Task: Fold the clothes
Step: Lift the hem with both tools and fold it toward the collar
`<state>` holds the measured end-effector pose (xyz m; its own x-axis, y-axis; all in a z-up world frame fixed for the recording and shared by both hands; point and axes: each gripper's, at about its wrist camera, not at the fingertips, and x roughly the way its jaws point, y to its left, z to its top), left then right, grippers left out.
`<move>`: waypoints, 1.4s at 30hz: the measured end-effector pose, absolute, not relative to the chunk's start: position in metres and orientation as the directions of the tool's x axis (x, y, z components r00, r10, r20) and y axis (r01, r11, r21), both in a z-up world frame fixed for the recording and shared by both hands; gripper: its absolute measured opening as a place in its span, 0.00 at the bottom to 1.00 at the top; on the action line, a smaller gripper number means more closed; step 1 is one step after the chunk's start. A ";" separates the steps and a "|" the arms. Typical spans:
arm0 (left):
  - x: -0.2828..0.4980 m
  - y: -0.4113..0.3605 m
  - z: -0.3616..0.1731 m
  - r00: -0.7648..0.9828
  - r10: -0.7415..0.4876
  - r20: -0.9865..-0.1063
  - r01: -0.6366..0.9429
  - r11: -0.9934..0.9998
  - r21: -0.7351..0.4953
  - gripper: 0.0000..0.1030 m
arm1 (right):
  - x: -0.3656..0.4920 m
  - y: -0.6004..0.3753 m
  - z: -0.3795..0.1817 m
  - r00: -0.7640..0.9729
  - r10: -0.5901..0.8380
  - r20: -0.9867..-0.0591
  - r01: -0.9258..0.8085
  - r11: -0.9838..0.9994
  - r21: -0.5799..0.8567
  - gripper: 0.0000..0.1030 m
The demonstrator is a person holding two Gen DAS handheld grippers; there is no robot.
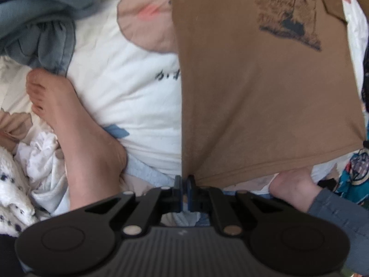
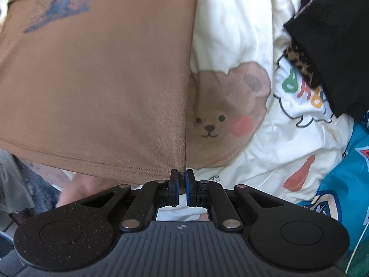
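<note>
A brown T-shirt point(image 1: 265, 97) with a dark printed picture on its chest is stretched taut above the bed. My left gripper point(image 1: 184, 180) is shut on the shirt's left hem corner. My right gripper point(image 2: 181, 177) is shut on the right hem corner of the same brown T-shirt point(image 2: 96, 87). The hem runs between the two grippers and the shirt's far end with the print lies further away over the bedding.
A white quilt with bear prints point(image 2: 230, 106) lies under the shirt. The person's bare feet point(image 1: 76, 127) rest on it. A blue-grey garment point(image 1: 39, 16) lies far left. A black garment point(image 2: 334, 46) and a teal printed cloth point(image 2: 346, 184) lie at the right.
</note>
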<state>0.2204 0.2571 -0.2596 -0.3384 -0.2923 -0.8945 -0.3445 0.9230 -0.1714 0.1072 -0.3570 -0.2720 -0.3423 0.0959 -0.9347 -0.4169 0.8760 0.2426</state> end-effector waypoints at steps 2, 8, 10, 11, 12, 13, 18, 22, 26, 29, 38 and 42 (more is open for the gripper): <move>0.227 0.258 -0.253 -0.326 -0.301 -0.896 -0.340 0.922 -0.186 0.03 | 0.112 -0.356 -0.263 -0.337 0.108 -0.935 -0.410 0.877 0.249 0.03; 0.241 0.267 -0.236 -0.292 -0.323 -0.900 -0.366 0.907 -0.206 0.03 | 0.127 -0.353 -0.245 -0.327 0.136 -0.935 -0.397 0.878 0.267 0.03; 0.249 0.271 -0.228 -0.276 -0.324 -0.905 -0.370 0.905 -0.212 0.03 | 0.135 -0.354 -0.238 -0.316 0.145 -0.938 -0.386 0.883 0.266 0.03; 0.254 0.273 -0.223 -0.266 -0.326 -0.907 -0.370 0.903 -0.216 0.03 | 0.139 -0.355 -0.236 -0.311 0.147 -0.939 -0.384 0.884 0.266 0.03; 0.259 0.275 -0.219 -0.257 -0.328 -0.909 -0.371 0.902 -0.221 0.03 | 0.143 -0.355 -0.233 -0.305 0.151 -0.940 -0.383 0.885 0.266 0.03; 0.264 0.277 -0.214 -0.249 -0.330 -0.911 -0.373 0.901 -0.224 0.03 | 0.148 -0.355 -0.229 -0.298 0.155 -0.942 -0.381 0.885 0.267 0.03; 0.289 0.291 -0.201 -0.206 -0.331 -0.921 -0.398 0.888 -0.230 0.03 | 0.170 -0.357 -0.214 -0.259 0.176 -0.950 -0.343 0.902 0.261 0.03; 0.302 0.301 -0.196 -0.184 -0.323 -0.928 -0.409 0.884 -0.227 0.03 | 0.187 -0.357 -0.202 -0.228 0.190 -0.955 -0.335 0.905 0.261 0.03; 0.313 0.305 -0.187 -0.156 -0.321 -0.934 -0.414 0.880 -0.233 0.03 | 0.204 -0.355 -0.187 -0.195 0.205 -0.959 -0.325 0.909 0.260 0.03; 0.322 0.306 -0.176 -0.138 -0.317 -0.938 -0.419 0.877 -0.235 0.03 | 0.217 -0.353 -0.177 -0.171 0.212 -0.962 -0.321 0.911 0.258 0.03; 0.357 0.311 -0.150 -0.081 -0.298 -0.951 -0.419 0.876 -0.239 0.03 | 0.255 -0.347 -0.149 -0.103 0.231 -0.967 -0.311 0.916 0.252 0.03; 0.370 0.314 -0.144 -0.060 -0.286 -0.956 -0.417 0.878 -0.236 0.03 | 0.270 -0.347 -0.143 -0.083 0.236 -0.968 -0.308 0.918 0.250 0.03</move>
<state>0.3703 0.3135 -0.1443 -0.0603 -0.2858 -0.9564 -0.4174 0.8776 -0.2359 0.2700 -0.3469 -0.1425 -0.0826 0.2364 -0.9681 -0.3083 0.9178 0.2504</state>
